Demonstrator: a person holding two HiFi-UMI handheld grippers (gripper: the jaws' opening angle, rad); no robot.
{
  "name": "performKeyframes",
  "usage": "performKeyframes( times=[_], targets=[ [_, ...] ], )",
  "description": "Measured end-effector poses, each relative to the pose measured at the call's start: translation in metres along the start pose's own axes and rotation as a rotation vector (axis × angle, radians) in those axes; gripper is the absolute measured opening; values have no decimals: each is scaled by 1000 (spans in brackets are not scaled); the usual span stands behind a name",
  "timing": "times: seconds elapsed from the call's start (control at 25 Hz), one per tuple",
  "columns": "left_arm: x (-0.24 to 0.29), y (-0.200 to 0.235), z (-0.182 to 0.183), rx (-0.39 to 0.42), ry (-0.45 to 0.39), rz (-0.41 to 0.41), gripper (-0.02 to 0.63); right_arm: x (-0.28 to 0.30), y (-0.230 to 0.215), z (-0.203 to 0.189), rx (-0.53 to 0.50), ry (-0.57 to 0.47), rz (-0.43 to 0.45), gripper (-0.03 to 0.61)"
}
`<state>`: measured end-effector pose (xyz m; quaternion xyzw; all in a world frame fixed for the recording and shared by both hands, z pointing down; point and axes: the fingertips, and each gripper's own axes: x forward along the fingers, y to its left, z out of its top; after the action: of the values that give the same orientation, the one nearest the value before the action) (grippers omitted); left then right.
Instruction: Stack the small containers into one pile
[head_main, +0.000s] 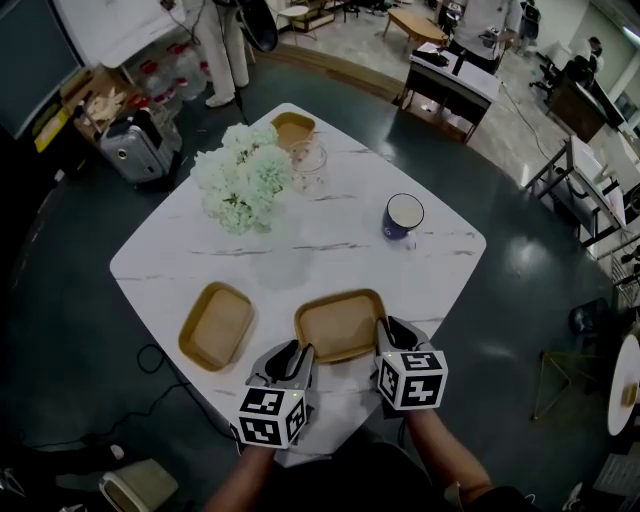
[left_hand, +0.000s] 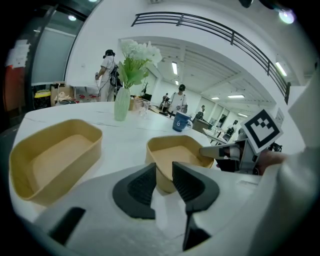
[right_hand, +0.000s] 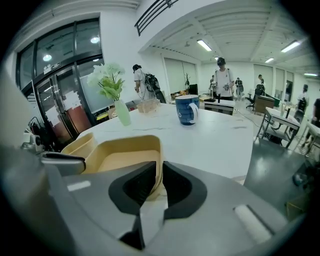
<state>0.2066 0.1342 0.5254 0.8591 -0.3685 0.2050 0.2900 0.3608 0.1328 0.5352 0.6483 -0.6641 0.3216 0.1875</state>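
Right gripper (right_hand: 156, 175) jaws seemingly clamped on near tray (head_main: 338, 322) rim, left gripper (left_hand: 164, 174) jaws released astride it

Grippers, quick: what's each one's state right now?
left gripper: open, corner of the near tray in the gap, unpinched.
right gripper: closed on the near tray's rim.

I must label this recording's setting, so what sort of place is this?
Probably a large open office or workshop hall: work desks stand across the floor, a balcony railing runs overhead, and a person stands among other tables in the background.
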Motion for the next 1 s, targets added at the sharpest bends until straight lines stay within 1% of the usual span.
performKeyframes(
  times=[0.16, 0.28, 0.52, 0.72, 1.0],
  targets=[
    [0, -1, 0, -1, 2, -5, 101, 1, -3, 2, 1, -8, -31, 19],
    [-3, -2, -1, -2, 4, -5, 101, 0, -3, 2, 1, -11, -34, 17],
    [-11, -3, -8, 2, 1, -5, 101, -5, 3, 0, -1, -13, 20, 14],
    [-22, -6, -5, -26, -30, -14, 101, -13, 13, 2, -23, -13, 60, 14],
    [-42, -2, 7, -34, -85, -32, 100, -20, 42, 15, -51, -22, 115, 14]
  ],
)
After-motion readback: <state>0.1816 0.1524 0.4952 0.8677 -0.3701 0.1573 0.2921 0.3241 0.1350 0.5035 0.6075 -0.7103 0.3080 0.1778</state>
